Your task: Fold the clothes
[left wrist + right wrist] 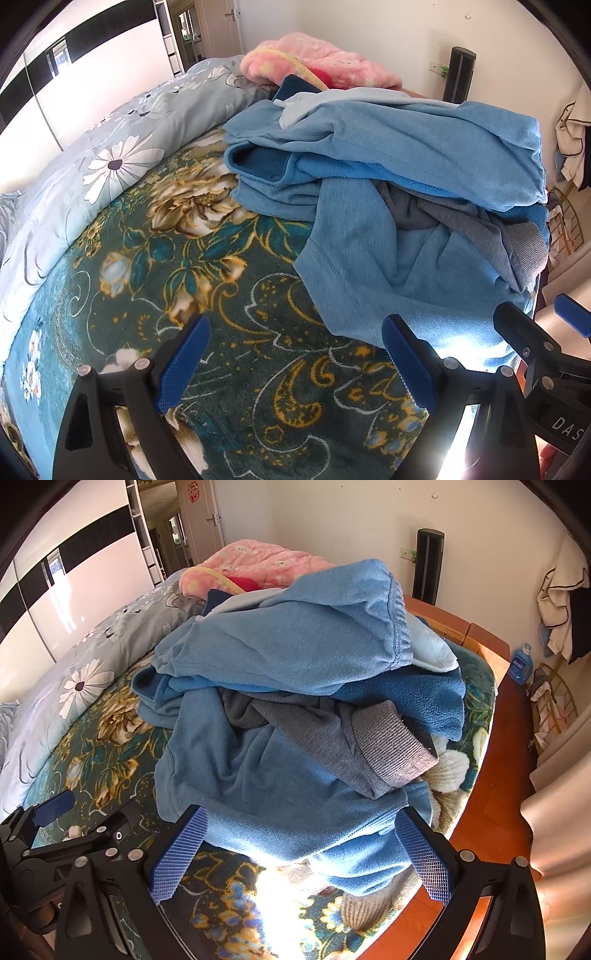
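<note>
Blue fleece clothes sit heaped, unfolded, on the floral blanket near the bed's edge. Left gripper and right gripper hang spread wide and empty just before the pile, seemingly ready to pick a garment.

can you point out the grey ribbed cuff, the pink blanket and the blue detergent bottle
grey ribbed cuff [391, 738]: right wrist view, middle of the ribbed band.
pink blanket [258, 566]: right wrist view, top of its bunched surface.
blue detergent bottle [519, 664]: right wrist view, on its labelled body.
</note>
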`<state>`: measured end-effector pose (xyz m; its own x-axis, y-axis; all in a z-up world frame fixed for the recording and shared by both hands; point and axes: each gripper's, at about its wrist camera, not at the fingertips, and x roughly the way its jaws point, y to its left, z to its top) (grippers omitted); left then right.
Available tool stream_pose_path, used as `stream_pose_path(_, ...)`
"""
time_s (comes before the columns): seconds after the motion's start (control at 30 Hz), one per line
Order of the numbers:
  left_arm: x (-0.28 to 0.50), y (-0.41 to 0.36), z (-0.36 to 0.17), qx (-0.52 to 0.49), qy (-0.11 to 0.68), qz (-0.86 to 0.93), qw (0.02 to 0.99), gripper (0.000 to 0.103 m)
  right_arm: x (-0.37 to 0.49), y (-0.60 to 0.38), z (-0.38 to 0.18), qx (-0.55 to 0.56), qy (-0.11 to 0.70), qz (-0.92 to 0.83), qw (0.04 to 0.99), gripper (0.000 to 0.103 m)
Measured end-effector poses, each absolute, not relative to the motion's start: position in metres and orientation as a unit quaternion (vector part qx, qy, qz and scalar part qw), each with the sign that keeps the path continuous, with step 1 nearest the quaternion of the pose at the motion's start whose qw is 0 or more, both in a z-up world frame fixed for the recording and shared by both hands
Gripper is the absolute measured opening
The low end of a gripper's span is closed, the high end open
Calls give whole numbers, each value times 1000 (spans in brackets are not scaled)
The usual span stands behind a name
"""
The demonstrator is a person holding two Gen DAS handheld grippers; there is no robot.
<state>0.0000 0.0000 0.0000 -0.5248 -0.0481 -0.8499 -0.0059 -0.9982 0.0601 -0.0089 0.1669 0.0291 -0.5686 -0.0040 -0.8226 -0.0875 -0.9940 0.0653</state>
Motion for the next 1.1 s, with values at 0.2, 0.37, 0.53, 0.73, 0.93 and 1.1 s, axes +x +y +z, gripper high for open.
stream_pose_path(0.2,-2,-1,1,488,-26,-872,10,95,-8,168,28,-463,50,885,21,103)
stream_pose_path(0.37,-2,-3,-5,490,-29,-871,9,95,-7,167,28,-464,50,884,20,103)
stream_pose_path(0.53,-4,-5,-6,491,-27,-871,9,95,-8,164,28,-464,50,884,19,103)
stream_pose_path(0.73,-6,-8,-6,490,-27,-871,8,95,-9,158,27,-464,48,885,18,103)
stream_pose_path(0.93,-6,-10,-5,491,-24,-871,4,95,-10,156,27,-464,46,885,18,103)
stream_pose_path(1.1,-6,-11,-6,491,-19,-871,2,95,-9,154,28,-464,45,885,18,103)
